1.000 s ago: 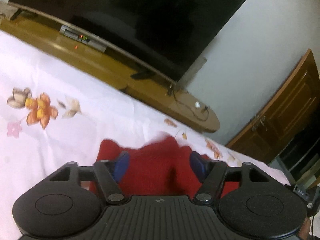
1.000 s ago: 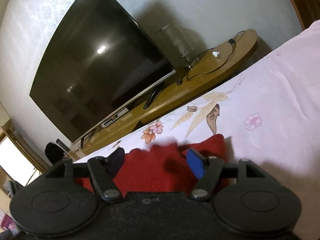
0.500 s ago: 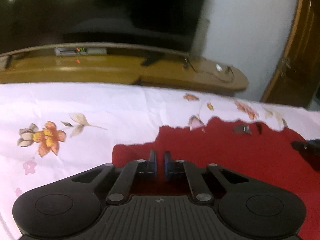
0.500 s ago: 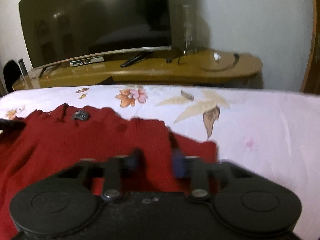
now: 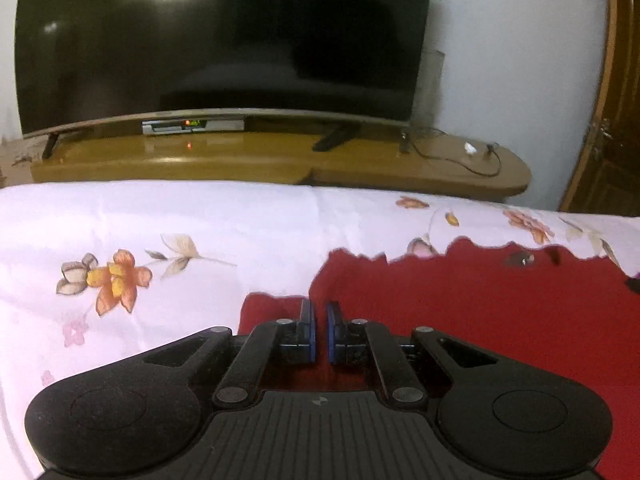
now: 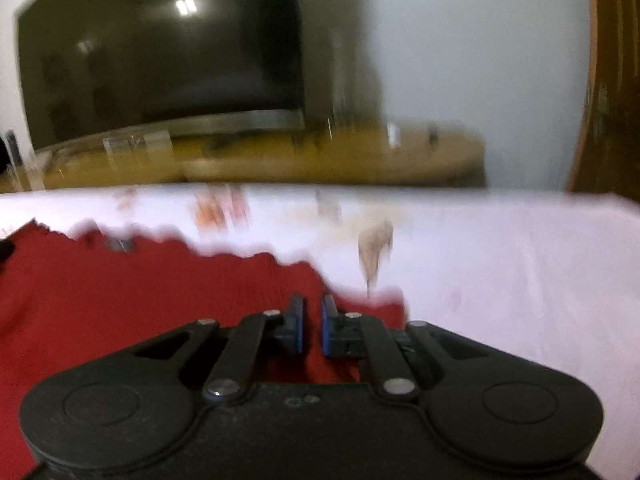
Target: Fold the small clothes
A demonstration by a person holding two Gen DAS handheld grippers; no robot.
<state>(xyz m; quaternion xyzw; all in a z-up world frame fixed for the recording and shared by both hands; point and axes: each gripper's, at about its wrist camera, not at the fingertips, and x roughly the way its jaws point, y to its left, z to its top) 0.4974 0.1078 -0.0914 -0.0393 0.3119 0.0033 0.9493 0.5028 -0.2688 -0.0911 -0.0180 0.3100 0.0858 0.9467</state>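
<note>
A red knitted garment [image 5: 480, 304] lies flat on a pale pink flowered bedsheet [image 5: 160, 216]. My left gripper [image 5: 320, 312] is shut on the garment's left edge, blue pads nearly together. In the right wrist view the same red garment [image 6: 140, 292] spreads to the left, and my right gripper [image 6: 312, 308] is shut on its right edge. That view is motion-blurred. The garment's far edge is scalloped, with a small dark ornament [image 5: 520, 258] near it.
A large dark TV [image 5: 224, 40] stands on a low wooden cabinet [image 5: 280, 160] past the bed's far edge, with cables [image 5: 460, 156] on its right end. A wooden door [image 5: 616, 112] is at the right. White wall behind.
Both grippers went from open over the garment to shut on its edges. Both views levelled out, and the garment now lies spread wide between them.
</note>
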